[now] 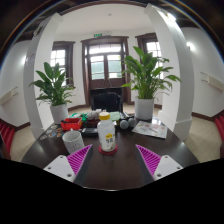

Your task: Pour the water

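A white bottle with a yellow cap and a red base (106, 133) stands upright on the dark round table (110, 166), just ahead of my fingers and slightly left of their midline. To its left stands a small clear cup (73, 141). My gripper (112, 160) is open, its two purple pads (78, 159) wide apart on either side, with only bare tabletop between them. Nothing is held.
Behind the bottle lie a red box (71, 123), a dark round object (127, 123) and papers (152, 129). Two potted plants (55, 92) and white pillars flank a wooden door at the back. Red chairs (7, 135) stand at both sides.
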{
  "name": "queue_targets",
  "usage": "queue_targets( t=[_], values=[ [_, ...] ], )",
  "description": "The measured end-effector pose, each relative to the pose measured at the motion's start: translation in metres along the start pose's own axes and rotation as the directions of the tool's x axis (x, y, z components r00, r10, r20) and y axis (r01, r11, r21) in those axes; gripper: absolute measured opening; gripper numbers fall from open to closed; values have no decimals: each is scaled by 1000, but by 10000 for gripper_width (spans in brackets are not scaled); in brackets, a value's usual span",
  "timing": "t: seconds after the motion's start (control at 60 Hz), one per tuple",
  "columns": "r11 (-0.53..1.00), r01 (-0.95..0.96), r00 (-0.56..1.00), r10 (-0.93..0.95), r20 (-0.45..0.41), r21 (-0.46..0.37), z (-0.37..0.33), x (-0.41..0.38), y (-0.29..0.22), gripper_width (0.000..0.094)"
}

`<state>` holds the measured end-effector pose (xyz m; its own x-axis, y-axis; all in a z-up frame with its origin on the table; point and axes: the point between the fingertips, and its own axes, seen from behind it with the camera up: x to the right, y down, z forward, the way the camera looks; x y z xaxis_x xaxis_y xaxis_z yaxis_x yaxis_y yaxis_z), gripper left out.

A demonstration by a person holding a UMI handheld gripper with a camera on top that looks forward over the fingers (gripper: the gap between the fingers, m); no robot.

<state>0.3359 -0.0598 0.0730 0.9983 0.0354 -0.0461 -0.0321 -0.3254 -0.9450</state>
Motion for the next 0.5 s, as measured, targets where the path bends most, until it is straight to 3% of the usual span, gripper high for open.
queue_targets(
  t=[0.167, 0.5],
  values=[
    [998, 45, 998, -43, -37, 44, -40, -2, -18, 856],
    [996, 49, 999, -48, -22, 79, -68, -16, -29, 852]
  ],
)
